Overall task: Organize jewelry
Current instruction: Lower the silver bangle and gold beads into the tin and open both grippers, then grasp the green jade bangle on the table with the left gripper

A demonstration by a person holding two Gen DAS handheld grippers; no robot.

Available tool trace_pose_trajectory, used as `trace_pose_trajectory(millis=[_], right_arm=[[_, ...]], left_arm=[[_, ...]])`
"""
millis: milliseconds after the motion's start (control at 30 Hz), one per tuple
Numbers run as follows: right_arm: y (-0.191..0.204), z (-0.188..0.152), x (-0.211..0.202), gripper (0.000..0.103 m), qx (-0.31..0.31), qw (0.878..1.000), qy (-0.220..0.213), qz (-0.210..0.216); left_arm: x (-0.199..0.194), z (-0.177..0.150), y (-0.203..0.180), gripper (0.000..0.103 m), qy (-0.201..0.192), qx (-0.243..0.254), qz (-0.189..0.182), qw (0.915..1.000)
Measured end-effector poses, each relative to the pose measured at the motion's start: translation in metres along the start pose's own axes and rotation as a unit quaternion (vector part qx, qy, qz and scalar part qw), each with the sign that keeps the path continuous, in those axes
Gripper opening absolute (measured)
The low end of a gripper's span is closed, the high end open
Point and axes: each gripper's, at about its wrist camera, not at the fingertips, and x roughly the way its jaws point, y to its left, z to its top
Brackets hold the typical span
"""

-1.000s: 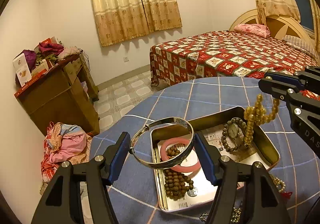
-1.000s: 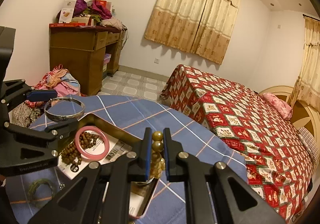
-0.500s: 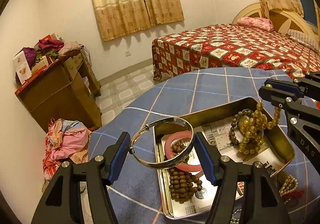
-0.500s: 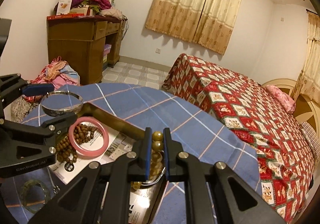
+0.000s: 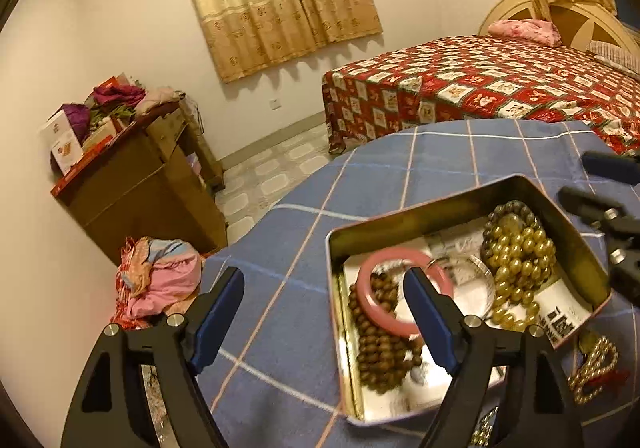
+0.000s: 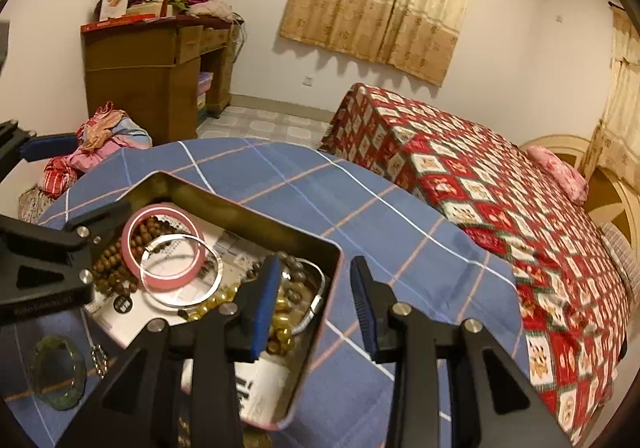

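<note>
On the desk, covered in a blue checked cloth [image 5: 420, 168], the open rectangular metal tin [image 6: 256, 210] holds most of the jewelry. At its left end a pink rigid bangle [image 6: 164, 248] lies on a strand of small brown wooden beads [image 5: 376, 352]. The beads are light and limp, so they would sag from any pinch and are best taken where several loops bunch together. The bangle is stiff and smooth and could be pinched across its band.

Overlapping the bangle's right side lies a thin silver metal bangle [image 6: 180, 272], hard, slick and likely to skate out of a shallow grip; a hold square across the rim seems safest. Further right, toward the tin's right end, sits a heap of glossy golden beads [image 5: 516, 264], heavier, loose and liable to spill.

The left tool [image 5: 324, 312] has just been opening and now stands wide apart with nothing between its pads, one finger over the bare cloth and the other over the tin. The right tool [image 6: 316, 308] has also just been opening; it is partly apart, empty, and straddles the tin's right wall. Outside the tin, a translucent green bangle [image 6: 58, 374] rests near the desk's near left edge.
</note>
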Motion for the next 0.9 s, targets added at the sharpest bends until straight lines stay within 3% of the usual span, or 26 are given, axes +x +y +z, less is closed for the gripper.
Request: trace_pose_trajectory(millis=[567, 900], right_arm=[[-0.008, -0.057, -0.042, 0.050, 0.034, 0.999, 0.013, 0.005], [-0.006, -0.089, -0.055, 0.055, 0.049, 0.999, 0.022, 0.013]], left_arm=[[-0.050, -0.065, 0.020, 0.082, 0.019, -0.031, 0.021, 0.9991], [-0.071, -0.101, 0.010, 0.082, 0.035, -0.023, 0.007, 0.9991]])
